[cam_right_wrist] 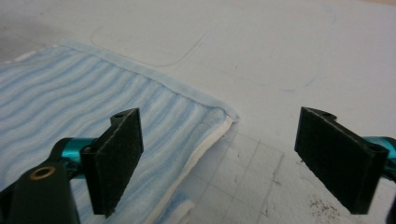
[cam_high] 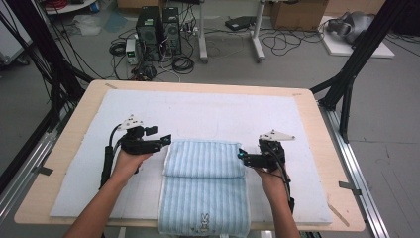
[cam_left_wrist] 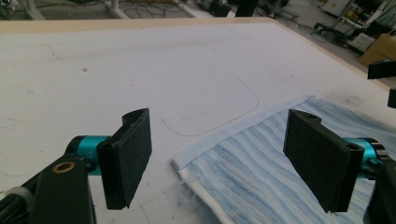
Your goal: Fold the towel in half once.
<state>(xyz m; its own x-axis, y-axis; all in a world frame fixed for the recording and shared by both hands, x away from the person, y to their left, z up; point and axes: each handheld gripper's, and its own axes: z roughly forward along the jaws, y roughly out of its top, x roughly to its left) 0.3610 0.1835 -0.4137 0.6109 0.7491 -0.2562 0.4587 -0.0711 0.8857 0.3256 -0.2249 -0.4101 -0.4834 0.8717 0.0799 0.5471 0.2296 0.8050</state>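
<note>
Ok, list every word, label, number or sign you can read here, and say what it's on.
No readable text anywhere.
Towel: a small rabbit figure near its near edge, no letters with it.
Mat: faint drawn outlines and grid lines, no writing.
Computer towers on the floor: any labels too small to read.
Left gripper and right gripper: no markings that can be read.

Tools: two, a left tool (cam_high: 166,140) and a right tool (cam_high: 241,154), each with two black jaws standing apart
Hands: two, one behind each tool
Towels: one blue striped towel (cam_high: 204,186), lying between the two tools
White mats: one white mat (cam_high: 208,111) beneath both tools
Tabletops: one tabletop (cam_high: 324,148)
Computer towers: two computer towers (cam_high: 158,32) on the floor, beyond both tools
</note>
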